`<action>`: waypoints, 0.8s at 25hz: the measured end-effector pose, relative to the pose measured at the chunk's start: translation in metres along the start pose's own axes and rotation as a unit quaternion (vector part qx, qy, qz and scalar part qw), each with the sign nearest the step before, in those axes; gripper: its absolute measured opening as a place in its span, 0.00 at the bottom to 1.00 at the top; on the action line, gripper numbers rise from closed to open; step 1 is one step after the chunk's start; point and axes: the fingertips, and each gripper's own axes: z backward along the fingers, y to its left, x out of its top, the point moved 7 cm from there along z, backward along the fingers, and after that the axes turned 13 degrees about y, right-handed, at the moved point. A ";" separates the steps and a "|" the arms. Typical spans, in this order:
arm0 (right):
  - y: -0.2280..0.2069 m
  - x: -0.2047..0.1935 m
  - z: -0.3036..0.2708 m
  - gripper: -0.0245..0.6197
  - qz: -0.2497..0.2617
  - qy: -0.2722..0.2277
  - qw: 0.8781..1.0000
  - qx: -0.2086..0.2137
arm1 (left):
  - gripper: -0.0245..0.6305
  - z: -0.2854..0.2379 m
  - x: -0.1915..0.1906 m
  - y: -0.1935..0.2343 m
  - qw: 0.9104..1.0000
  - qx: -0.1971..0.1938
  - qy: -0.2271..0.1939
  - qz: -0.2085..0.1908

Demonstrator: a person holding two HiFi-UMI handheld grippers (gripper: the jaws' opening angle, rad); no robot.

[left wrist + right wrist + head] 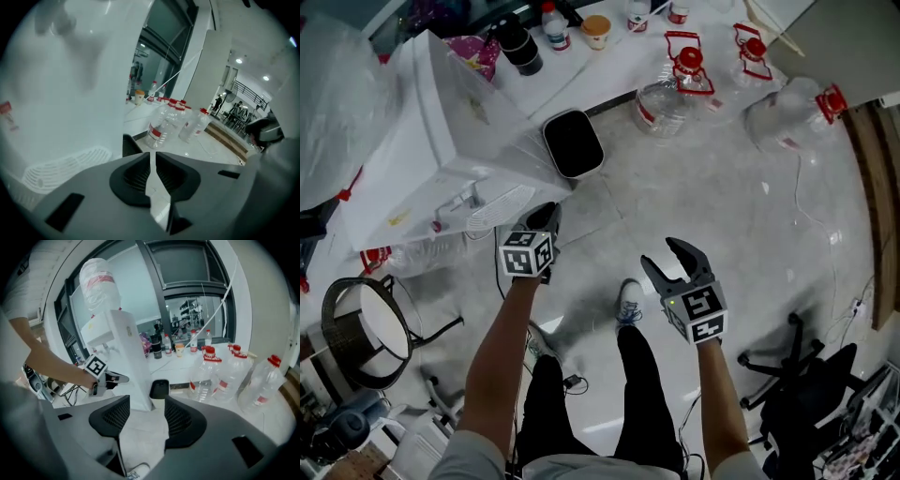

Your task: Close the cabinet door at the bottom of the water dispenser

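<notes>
Two grippers are shown: left [547,214] nearly closed, right [659,253] wide, both empty; one dispenser [412,150], three bottles [670,101]

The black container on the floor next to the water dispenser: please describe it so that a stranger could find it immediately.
In the head view, find the tall white water dispenser at the left. Close by its right side stands a black container with rounded corners and a pale rim. Unlike the clear plastic jugs with red caps farther right, it is dark, opaque and squarish.
</notes>
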 end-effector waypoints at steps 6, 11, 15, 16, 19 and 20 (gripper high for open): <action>0.050 0.076 0.069 0.12 0.046 -0.067 0.994 -0.067 | 0.07 0.149 0.011 -0.022 0.997 -0.005 -0.040 -0.067; 0.097 0.149 0.126 0.08 0.073 -0.104 0.989 -0.078 | 0.07 0.286 0.035 -0.015 0.988 0.033 -0.106 -0.105; 0.139 0.203 0.165 0.08 0.126 -0.110 0.983 -0.077 | 0.07 0.390 0.062 0.000 0.975 0.081 -0.144 -0.146; 0.151 0.219 0.178 0.08 0.136 -0.121 0.980 -0.079 | 0.07 0.415 0.070 0.003 0.972 0.092 -0.154 -0.154; 0.189 0.269 0.218 0.08 0.160 -0.168 0.969 -0.084 | 0.07 0.490 0.099 0.010 0.958 0.116 -0.187 -0.182; 0.202 0.282 0.231 0.08 0.170 -0.180 0.965 -0.086 | 0.07 0.514 0.108 0.012 0.953 0.124 -0.198 -0.193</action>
